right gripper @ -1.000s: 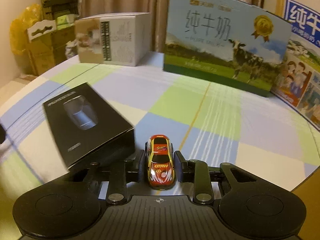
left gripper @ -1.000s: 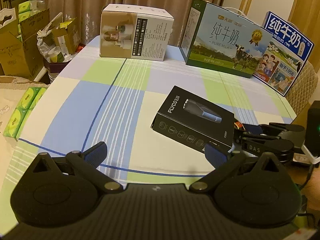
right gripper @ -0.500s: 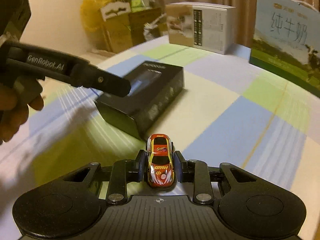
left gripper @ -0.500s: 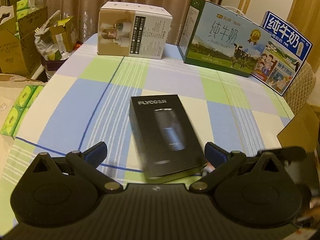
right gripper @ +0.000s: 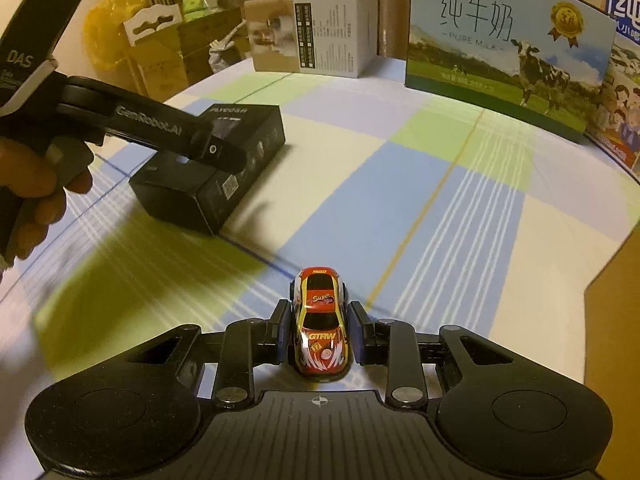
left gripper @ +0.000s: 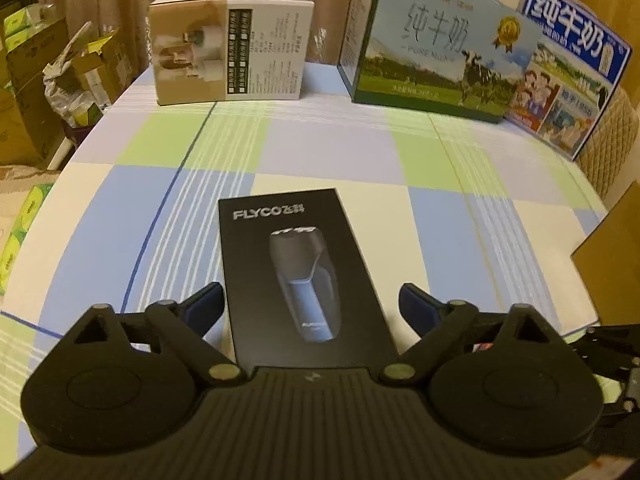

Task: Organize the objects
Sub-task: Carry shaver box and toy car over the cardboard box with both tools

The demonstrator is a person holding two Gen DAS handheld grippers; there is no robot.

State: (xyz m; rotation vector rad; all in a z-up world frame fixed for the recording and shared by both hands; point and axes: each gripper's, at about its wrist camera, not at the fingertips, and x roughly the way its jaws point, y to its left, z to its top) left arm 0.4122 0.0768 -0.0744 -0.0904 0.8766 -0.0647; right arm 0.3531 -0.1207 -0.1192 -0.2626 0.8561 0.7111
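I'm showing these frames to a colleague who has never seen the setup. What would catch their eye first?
Probably the bright red and yellow toy car, pinched between the fingers of the right gripper low over the checked tablecloth. Next, the black FLYCO shaver box lying flat between the open fingers of the left gripper. Behind, the big milk carton with the cow stands at the table's far edge.
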